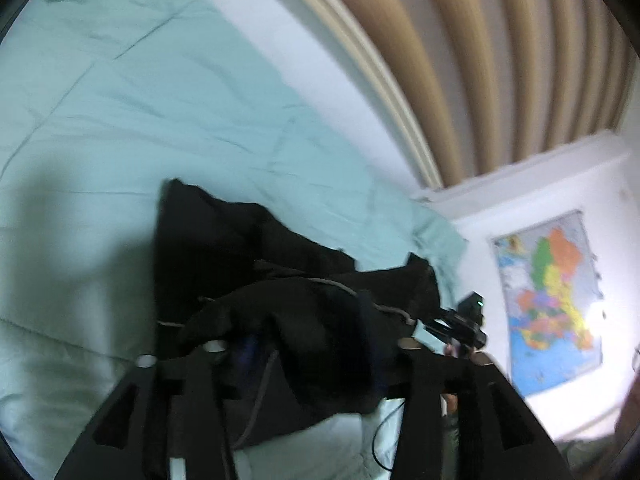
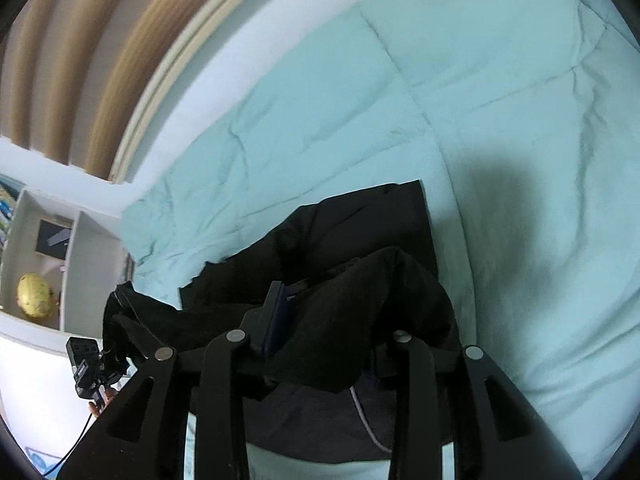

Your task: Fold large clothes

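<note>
A black garment (image 1: 240,240) lies bunched on the pale teal quilt (image 1: 120,120), with one flat folded part towards the far side. In the left wrist view a thick fold of it drapes over my left gripper (image 1: 312,340) and hides both fingertips; the jaws stand wide apart and open. In the right wrist view the same garment (image 2: 360,220) is heaped over my right gripper (image 2: 332,320). Its left finger, with a blue pad (image 2: 278,320), shows beside the heap; the right fingertip is covered. These jaws also stand apart, with cloth loose between them. A pale drawstring (image 2: 368,420) hangs below.
The quilt (image 2: 480,80) spreads far around the garment. A beige ribbed headboard (image 1: 480,60) runs along the bed's far edge. A coloured map (image 1: 552,300) hangs on the white wall, and a shelf unit holds a yellow ball (image 2: 34,294).
</note>
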`<act>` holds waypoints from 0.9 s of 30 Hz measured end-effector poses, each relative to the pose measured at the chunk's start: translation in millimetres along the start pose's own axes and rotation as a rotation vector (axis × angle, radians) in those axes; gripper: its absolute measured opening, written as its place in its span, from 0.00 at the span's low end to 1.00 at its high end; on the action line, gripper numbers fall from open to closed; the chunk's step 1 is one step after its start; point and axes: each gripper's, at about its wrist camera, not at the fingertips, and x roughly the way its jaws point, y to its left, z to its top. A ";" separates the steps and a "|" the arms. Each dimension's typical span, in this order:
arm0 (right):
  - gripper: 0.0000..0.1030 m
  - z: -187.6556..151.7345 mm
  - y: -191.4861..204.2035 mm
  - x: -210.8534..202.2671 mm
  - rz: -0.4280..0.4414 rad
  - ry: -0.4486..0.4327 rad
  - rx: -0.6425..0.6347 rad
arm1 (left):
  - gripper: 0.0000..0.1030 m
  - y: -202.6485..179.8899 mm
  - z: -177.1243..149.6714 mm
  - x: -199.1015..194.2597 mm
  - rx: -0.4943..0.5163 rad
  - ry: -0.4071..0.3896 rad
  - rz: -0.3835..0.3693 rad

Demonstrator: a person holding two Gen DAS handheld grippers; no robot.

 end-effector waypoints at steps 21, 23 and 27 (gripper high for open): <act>0.73 15.7 24.5 60.7 -0.376 -0.017 -0.379 | 0.77 13.7 21.1 25.9 0.111 -0.096 0.375; 0.73 15.8 27.3 83.7 -0.436 0.004 -0.466 | 0.77 27.1 27.6 51.1 0.105 -0.061 0.420; 0.73 20.6 13.7 108.0 -0.464 0.037 -0.528 | 0.77 51.4 43.7 82.5 0.085 -0.047 0.451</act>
